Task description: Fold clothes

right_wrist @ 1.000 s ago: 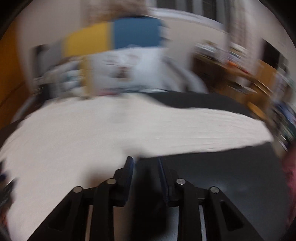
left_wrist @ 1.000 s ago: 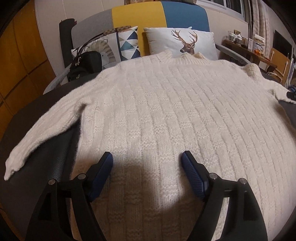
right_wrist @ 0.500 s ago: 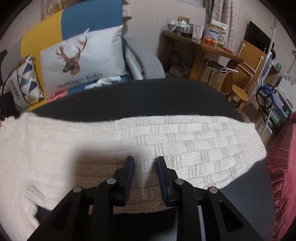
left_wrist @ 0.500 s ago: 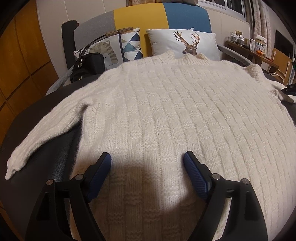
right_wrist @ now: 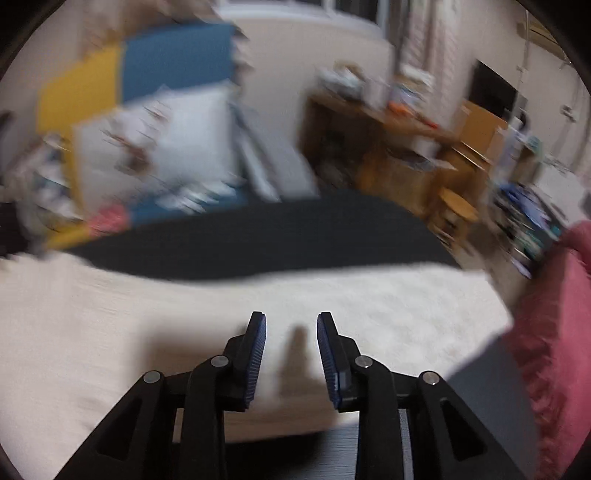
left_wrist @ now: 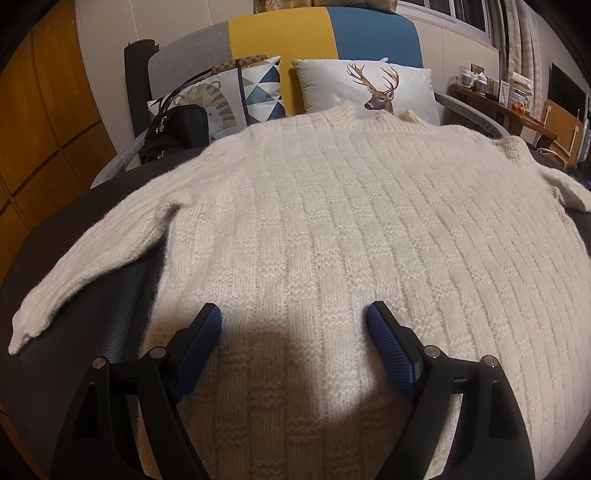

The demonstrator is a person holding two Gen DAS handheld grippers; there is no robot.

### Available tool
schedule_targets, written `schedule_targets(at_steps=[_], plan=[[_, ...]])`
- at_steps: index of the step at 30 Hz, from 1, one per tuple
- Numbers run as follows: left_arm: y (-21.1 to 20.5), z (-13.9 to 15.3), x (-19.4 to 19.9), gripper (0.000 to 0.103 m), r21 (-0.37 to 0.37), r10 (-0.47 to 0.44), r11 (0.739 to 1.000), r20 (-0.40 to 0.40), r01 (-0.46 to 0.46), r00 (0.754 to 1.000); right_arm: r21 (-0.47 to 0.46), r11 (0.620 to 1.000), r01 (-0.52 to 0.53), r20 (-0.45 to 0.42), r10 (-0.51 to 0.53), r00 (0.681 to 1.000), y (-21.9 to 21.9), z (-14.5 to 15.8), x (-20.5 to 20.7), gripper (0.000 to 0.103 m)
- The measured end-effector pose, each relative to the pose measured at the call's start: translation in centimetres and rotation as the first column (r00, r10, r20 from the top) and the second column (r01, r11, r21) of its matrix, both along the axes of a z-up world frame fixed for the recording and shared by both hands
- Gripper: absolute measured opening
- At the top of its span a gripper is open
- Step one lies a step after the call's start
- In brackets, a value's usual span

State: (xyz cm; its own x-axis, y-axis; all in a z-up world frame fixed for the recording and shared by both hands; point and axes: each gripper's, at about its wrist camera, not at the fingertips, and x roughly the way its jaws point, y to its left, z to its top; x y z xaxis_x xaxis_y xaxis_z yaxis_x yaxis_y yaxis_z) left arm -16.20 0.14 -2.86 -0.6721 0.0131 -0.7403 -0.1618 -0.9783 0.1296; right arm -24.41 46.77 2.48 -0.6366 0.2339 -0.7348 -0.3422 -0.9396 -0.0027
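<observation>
While the right wrist view is smeared w/ blur, the left one is sharp, so I read most from there: a cream knit sweater (left_wrist: 332,229) lies spread flat, front up, over a dark round table (left_wrist: 110,314), collar toward the far edge by the sofa (left_wrist: 325,33), hem at the near edge under my cameras. One sleeve (left_wrist: 85,266) runs out toward the table's left edge, cuff near the rim; the other sleeve (right_wrist: 369,306) stretches toward the right edge. My left gripper (left_wrist: 293,325) hovers over the lower body of the sweater, released, jaws wide apart, nothing btwn the blue pads (left_wrist: 199,350); can't tell if the tips touch the knit. My right gripper (right_wrist: 290,325) sits over the right sleeve, jaws opening, a clear gap btwn them, only the flat knit showing below, nothing pinched. Beyond the far edge: a deer cushion (left_wrist: 369,88), a triangle-pattern cushion (left_wrist: 251,92), a black handbag (left_wrist: 173,133). A pink fabric (right_wrist: 554,332) sits off the table's right edge.
</observation>
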Motion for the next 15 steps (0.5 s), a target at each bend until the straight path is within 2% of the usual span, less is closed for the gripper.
schedule_targets(at_steps=[4, 7, 10, 13, 15], plan=[[0.0, 0.0, 0.0, 0.084, 0.007, -0.001, 1.000, 0.001, 0.001, 1.000, -0.044, 0.971, -0.235, -0.010, 0.234, 0.972, -7.5, 0.3, -2.2, 0.028], [-0.1, 0.1, 0.0, 0.084, 0.012, -0.002, 1.000, 0.002, 0.001, 1.000, -0.055, 0.949, -0.311, 0.001, 0.312, 0.950, -11.6, -0.4, -5.1, 0.028], [-0.1, 0.1, 0.0, 0.084, 0.013, -0.002, 1.000, 0.002, 0.002, 1.000, -0.035, 0.938, -0.344, 0.042, 0.345, 0.938, -14.2, -1.6, -8.0, 0.028], [-0.1, 0.0, 0.0, 0.084, 0.013, -0.001, 1.000, 0.000, 0.001, 1.000, 0.023, 0.947, -0.321, 0.141, 0.314, 0.939, -15.1, -3.8, -10.5, 0.028], [-0.1, 0.0, 0.0, 0.084, 0.015, 0.000, 1.000, -0.001, 0.000, 1.000, 0.025, 0.961, -0.277, 0.106, 0.273, 0.956, -14.5, -4.2, -10.7, 0.029]])
